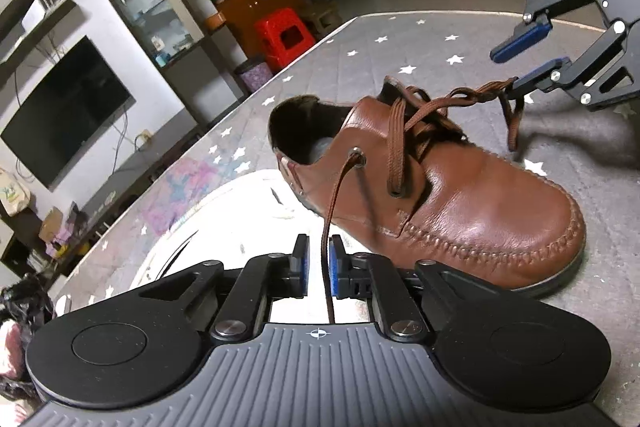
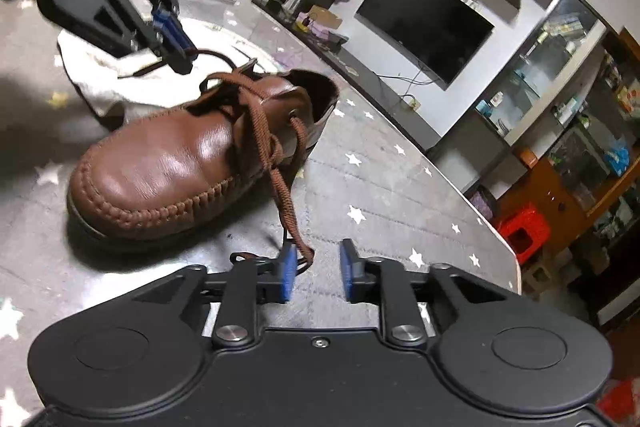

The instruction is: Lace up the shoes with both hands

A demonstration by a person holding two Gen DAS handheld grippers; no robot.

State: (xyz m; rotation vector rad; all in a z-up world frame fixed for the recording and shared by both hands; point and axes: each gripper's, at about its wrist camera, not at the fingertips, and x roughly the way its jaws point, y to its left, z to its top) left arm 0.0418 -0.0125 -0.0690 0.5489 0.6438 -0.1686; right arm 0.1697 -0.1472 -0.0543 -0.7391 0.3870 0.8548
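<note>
A brown leather shoe (image 1: 460, 195) (image 2: 172, 163) lies on the grey star-print tablecloth (image 1: 400, 39), toe pointing right in the left wrist view. One thin lace end (image 1: 332, 203) runs from the near eyelet straight between the fingers of my left gripper (image 1: 319, 259) (image 2: 176, 47). Its jaws are narrowed with a small gap, and the lace rests against the right pad. The other lace end (image 1: 480, 95) (image 2: 284, 195) reaches across to my right gripper (image 2: 316, 267) (image 1: 506, 69), which stands open. The tip lies against that gripper's left pad (image 2: 289, 267).
A white cloth (image 1: 240, 211) (image 2: 100, 75) lies under the shoe's heel side and beneath my left gripper. The table edge (image 2: 472, 203) curves close behind the shoe. Beyond it stand a red stool (image 1: 284, 35), shelves and a wall TV (image 2: 424, 23).
</note>
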